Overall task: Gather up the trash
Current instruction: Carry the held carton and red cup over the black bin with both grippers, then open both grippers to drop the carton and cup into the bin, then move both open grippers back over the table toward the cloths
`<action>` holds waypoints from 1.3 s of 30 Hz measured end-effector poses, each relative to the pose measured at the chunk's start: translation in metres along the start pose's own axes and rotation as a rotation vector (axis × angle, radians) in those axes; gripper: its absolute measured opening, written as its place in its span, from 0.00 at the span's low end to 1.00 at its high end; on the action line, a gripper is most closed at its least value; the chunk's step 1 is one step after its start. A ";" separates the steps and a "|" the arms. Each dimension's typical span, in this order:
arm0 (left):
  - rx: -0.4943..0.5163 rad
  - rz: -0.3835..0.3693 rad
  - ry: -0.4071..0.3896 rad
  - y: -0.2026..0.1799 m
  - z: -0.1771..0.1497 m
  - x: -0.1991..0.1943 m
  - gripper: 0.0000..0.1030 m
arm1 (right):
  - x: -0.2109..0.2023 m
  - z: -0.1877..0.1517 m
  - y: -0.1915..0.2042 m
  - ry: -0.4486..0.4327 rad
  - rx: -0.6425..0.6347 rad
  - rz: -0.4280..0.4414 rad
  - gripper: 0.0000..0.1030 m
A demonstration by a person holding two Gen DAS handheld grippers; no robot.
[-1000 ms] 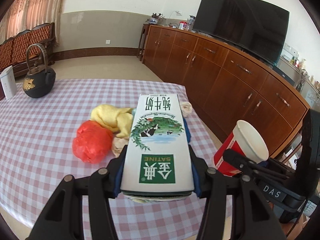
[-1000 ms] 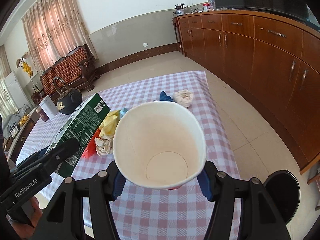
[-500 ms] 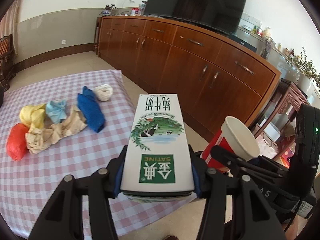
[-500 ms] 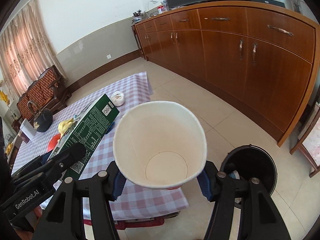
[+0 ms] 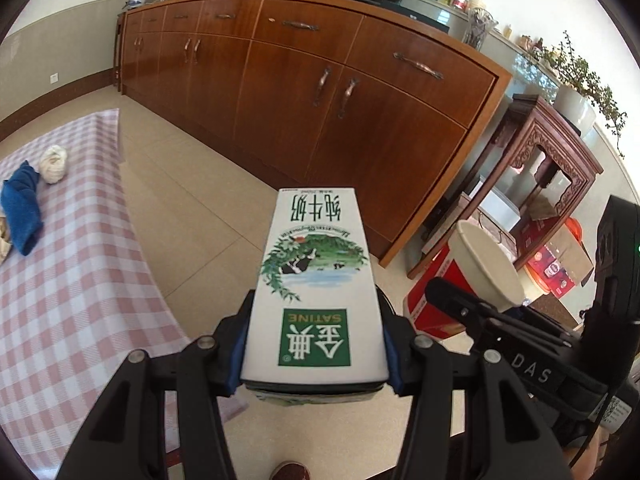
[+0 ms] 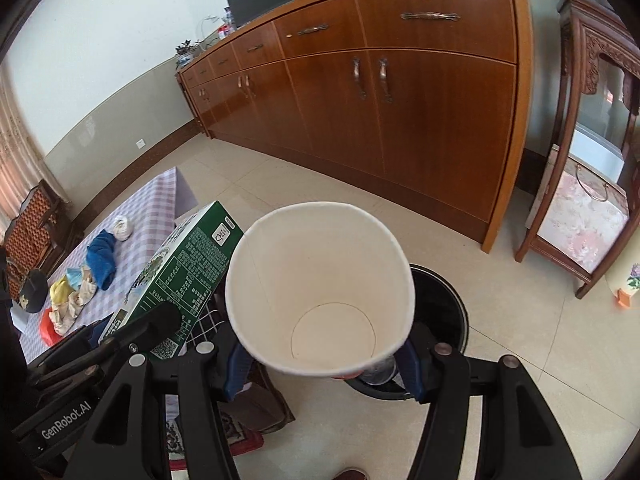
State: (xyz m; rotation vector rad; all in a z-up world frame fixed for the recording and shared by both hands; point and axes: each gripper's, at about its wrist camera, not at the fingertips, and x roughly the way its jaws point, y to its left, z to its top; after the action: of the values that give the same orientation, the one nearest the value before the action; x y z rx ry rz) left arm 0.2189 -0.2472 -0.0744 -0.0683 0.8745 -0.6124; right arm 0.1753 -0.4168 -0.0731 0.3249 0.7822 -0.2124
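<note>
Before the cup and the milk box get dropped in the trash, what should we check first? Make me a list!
1. Left tool holds the milk carton firmly: ok, both pads press its sides.
2. Right tool holds the paper cup: ok, gripped near its base.
3. Cup is empty, nothing to spill: ok, its inside looks clean.
4. Black trash bin is open: ok, no lid covers its mouth.
5. Cup is right over the bin: cannot tell, the cup hides part of the opening.
6. Carton is over the bin: not ok, it sits off to the side, nearer the checked table.
</note>
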 end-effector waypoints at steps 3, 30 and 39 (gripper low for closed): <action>0.007 -0.008 0.042 -0.012 -0.005 0.025 0.53 | 0.010 0.000 -0.029 0.024 0.039 -0.033 0.61; -0.030 0.070 0.269 -0.029 -0.015 0.159 0.65 | 0.163 0.007 -0.146 0.281 0.250 -0.099 0.79; 0.021 0.107 0.165 -0.039 0.008 0.097 0.65 | 0.114 0.012 -0.137 0.198 0.262 -0.089 0.79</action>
State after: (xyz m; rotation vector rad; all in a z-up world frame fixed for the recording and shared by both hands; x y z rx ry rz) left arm 0.2529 -0.3326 -0.1256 0.0481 1.0244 -0.5317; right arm 0.2198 -0.5564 -0.1756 0.5650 0.9679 -0.3723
